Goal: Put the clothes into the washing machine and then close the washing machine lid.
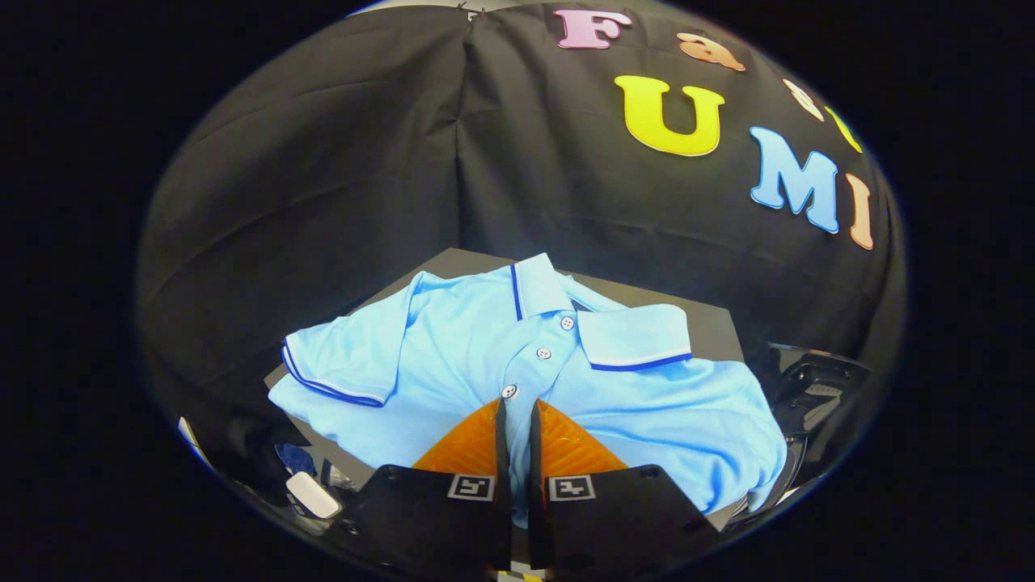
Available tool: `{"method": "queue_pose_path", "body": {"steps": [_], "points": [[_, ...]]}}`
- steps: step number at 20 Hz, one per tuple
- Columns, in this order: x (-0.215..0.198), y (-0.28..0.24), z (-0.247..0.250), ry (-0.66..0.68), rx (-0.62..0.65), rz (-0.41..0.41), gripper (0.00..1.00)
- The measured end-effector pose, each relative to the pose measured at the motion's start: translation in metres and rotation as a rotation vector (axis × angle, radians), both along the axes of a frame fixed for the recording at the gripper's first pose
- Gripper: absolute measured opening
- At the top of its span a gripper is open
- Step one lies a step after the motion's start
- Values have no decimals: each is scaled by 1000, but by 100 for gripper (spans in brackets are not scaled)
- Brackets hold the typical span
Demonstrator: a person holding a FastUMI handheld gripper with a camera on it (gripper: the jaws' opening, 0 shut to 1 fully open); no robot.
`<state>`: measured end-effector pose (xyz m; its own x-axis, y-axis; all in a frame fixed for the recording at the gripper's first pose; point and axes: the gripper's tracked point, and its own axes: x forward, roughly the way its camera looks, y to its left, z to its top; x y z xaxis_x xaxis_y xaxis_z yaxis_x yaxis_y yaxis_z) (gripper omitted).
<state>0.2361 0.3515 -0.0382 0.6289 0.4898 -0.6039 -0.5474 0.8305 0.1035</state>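
Observation:
A light blue polo shirt [453,356] with dark blue trim on collar and sleeve lies spread over a dark table [711,323], collar toward the booth wall. My gripper [517,408] is at the lower end of the button placket, just below the third button. Its fingers [473,444] stand almost together with a thin fold of the blue fabric pinched between them. Creases in the shirt run in toward the fingertips. The shirt's lower part is hidden under the gripper body.
Right of the table, below its level, sits a dark glossy appliance part [808,380]. A small white object [311,493] and some dark items lie low to the left of the fingers. The black cloth wall rises right behind the table.

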Motion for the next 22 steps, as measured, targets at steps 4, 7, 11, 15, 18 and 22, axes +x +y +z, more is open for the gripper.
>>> {"method": "queue_pose_path", "body": {"steps": [4, 7, 11, 15, 18, 22], "points": [[0, 2, 6, -81, -30, 51, 10], [-1, 2, 6, -33, 42, 28, 2], [1, 1, 15, -41, 62, 30, 1], [4, 0, 35, -65, 109, 20, 2], [9, -2, 69, -115, 163, 18, 1], [16, -15, 107, -174, 208, 15, 1]]}}
